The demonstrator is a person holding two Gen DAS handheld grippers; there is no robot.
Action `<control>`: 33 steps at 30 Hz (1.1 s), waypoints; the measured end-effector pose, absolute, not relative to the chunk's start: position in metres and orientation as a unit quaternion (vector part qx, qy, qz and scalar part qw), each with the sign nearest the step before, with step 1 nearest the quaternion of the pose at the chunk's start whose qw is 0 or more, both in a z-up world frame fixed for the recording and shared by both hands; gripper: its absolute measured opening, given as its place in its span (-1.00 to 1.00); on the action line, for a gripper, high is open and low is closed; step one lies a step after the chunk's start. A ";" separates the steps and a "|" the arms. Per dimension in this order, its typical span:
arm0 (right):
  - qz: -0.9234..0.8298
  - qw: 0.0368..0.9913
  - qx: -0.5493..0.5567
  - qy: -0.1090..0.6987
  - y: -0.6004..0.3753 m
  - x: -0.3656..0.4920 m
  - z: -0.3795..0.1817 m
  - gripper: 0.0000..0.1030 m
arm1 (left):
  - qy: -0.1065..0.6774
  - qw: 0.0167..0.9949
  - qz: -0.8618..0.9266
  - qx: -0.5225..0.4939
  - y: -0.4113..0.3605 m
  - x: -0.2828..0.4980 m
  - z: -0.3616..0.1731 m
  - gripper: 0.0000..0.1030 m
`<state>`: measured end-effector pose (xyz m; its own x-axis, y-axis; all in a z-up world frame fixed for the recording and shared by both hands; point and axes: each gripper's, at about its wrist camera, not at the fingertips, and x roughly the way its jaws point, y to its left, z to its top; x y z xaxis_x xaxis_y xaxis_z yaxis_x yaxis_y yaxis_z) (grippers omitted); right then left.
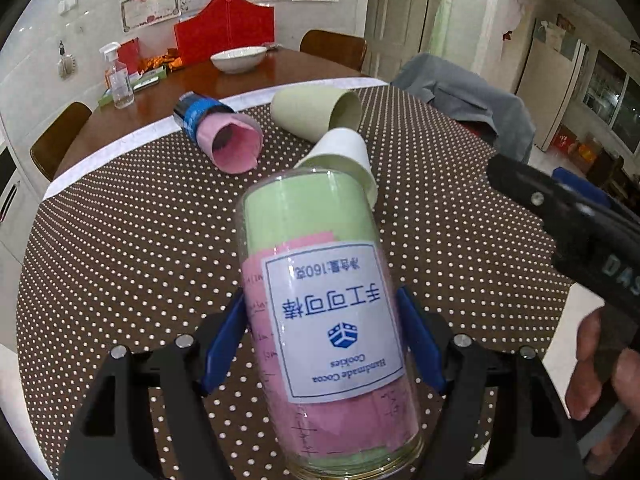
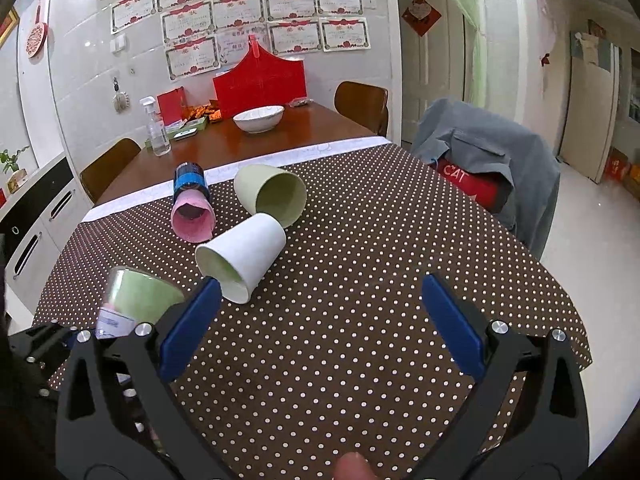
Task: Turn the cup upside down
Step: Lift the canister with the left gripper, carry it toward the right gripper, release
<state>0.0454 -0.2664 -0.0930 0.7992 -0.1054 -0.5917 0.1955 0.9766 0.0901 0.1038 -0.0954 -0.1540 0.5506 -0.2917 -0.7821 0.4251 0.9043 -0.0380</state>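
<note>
1. Left wrist view gets the close-up: a clear jar-style cup (image 1: 328,320) lined with green and pink paper, white label reading upside down, with its gold-rimmed mouth at the near bottom edge of the frame and its closed base pointing away. The right wrist view only catches a sliver of that same cup (image 2: 136,300) at its near left, half hidden behind its own left blue pad.
2. The left tongs (image 1: 324,340) are clamped on the cup, a blue pad pressed against each side of it around label height. The cup is tilted a bit, base leaning far-left, above the dotted brown tabletop (image 1: 120,260).
3. The right tongs (image 2: 320,320) are spread wide with nothing between the pads, just polka dots. They hover over the near part of the tabletop, to the right of the held cup. In the left view they show up as a black body at the right edge with the person's hand (image 1: 600,372) wrapped around the handle.
4. Farther back, three more lie on their sides: a white paper cup (image 2: 244,256) nearest, a pale green cup (image 2: 272,194) touching it just behind, and a pink-lined tube with a blue band (image 2: 192,204) to the left.
5. Way back there's a white bowl (image 2: 259,118) and a spray bottle (image 2: 156,132) on bare wood.
</note>
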 end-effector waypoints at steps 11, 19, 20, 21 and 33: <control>-0.081 0.943 0.080 0.314 -0.270 0.044 -0.099 0.90 | 0.450 0.866 -0.203 0.076 -0.099 0.112 -0.168 0.45; -0.070 0.943 0.084 0.313 -0.266 0.043 -0.096 0.90 | 0.414 0.886 -0.190 0.082 -0.096 0.098 -0.148 0.46; -0.069 0.943 0.085 0.313 -0.265 0.043 -0.095 0.90 | 0.404 0.892 -0.181 0.090 -0.095 0.095 -0.144 0.50; -0.068 0.944 0.084 0.312 -0.262 0.043 -0.093 0.90 | 0.397 0.896 -0.174 0.096 -0.095 0.093 -0.141 0.52; -0.053 0.950 0.079 0.297 -0.245 0.040 -0.073 0.90 | 0.309 0.939 -0.124 0.084 -0.067 0.073 -0.088 0.58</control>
<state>0.0399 -0.2450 -0.0726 0.8180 -0.0534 -0.5728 0.1473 0.9819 0.1189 0.0731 -0.0674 -0.0883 0.7784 -0.1806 -0.6012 0.2846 0.9552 0.0816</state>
